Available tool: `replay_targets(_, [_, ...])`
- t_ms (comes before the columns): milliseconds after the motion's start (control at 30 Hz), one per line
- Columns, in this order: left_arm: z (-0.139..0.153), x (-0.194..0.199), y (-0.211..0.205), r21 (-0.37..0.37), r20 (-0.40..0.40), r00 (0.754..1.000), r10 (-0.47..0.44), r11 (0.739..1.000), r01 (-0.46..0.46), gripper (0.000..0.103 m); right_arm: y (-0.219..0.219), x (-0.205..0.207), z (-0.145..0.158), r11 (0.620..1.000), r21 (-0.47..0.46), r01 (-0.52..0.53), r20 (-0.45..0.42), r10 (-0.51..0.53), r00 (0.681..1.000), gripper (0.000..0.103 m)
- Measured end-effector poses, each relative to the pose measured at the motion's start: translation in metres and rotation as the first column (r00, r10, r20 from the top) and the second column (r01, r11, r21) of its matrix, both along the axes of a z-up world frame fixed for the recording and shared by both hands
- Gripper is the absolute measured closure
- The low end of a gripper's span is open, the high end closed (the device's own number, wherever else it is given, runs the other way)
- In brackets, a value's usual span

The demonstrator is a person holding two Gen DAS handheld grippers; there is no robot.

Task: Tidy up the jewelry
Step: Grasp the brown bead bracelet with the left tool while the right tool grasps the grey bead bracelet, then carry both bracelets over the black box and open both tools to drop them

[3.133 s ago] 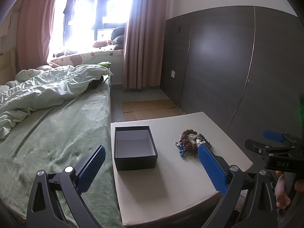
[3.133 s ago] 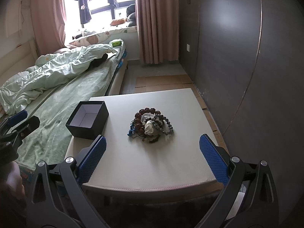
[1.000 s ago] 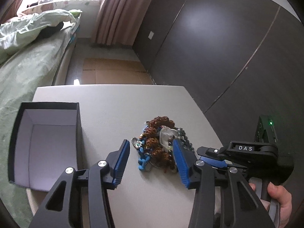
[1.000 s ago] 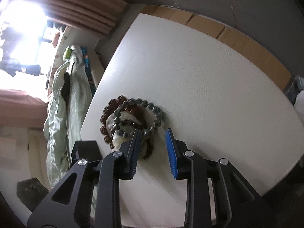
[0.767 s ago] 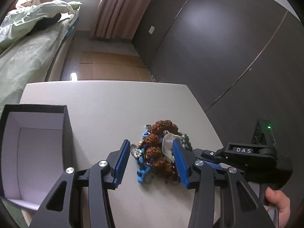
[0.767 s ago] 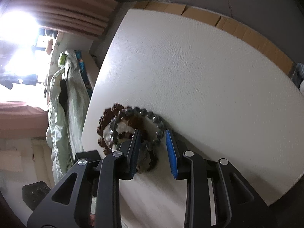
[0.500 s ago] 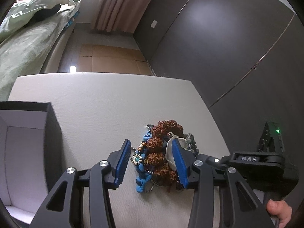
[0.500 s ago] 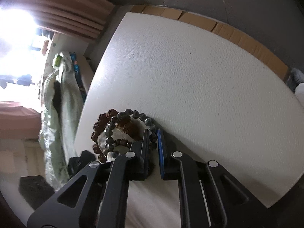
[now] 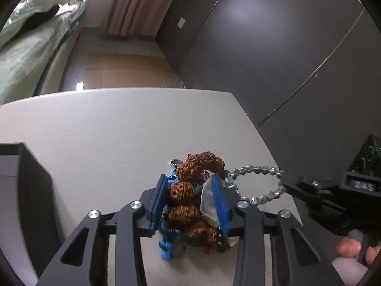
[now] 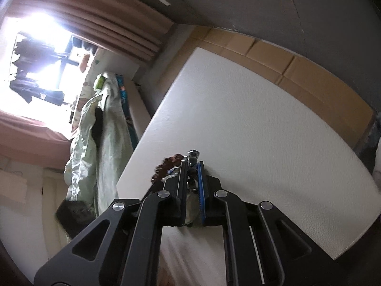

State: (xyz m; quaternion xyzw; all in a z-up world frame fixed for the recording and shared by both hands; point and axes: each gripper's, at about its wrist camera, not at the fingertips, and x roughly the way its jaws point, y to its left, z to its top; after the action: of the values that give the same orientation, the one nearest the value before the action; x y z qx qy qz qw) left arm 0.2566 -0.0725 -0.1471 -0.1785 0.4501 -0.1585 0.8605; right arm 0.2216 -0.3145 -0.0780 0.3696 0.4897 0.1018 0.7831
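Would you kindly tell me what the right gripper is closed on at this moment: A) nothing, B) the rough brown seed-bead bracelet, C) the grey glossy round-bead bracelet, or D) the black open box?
C: the right gripper pinches the grey glossy round-bead bracelet, drawing its loop away from the pile, while the left gripper clamps the rough brown seed-bead bracelet.

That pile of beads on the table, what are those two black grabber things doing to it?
A person is sorting a tangle of jewelry on the white table with a grabber in each hand. The left gripper is squeezed around the pile, mostly the big bumpy brown beads. The right gripper has pinched the grey bead bracelet and holds its loop out sideways from the pile. The black box waits at the left, nothing seen going in yet.
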Motion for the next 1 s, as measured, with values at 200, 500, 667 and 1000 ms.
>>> replay_targets(200, [0.005,0.006,0.004,-0.024,0.018,1.0,-0.004,1.0,0.004,0.086,0.004,0.0,0.013,1.0,-0.01,-0.012,0.041,0.013,0.999,0.094])
replay_targets(500, [0.043,-0.012,0.009,-0.052,0.09,0.995,-0.033,0.998,0.037,0.086,0.001,-0.003,0.025,0.999,-0.01,-0.035,0.092,0.036,0.995,0.094])
replay_targets(667, [0.067,-0.026,0.012,-0.072,0.133,0.991,-0.023,0.997,0.033,0.086,0.005,-0.007,0.035,0.998,-0.007,-0.057,0.134,0.057,0.989,0.094])
replay_targets(1000, [0.109,-0.061,0.038,-0.099,0.215,0.976,0.037,0.995,-0.016,0.086,0.025,-0.022,0.054,0.99,-0.004,-0.141,0.22,0.138,0.966,0.094])
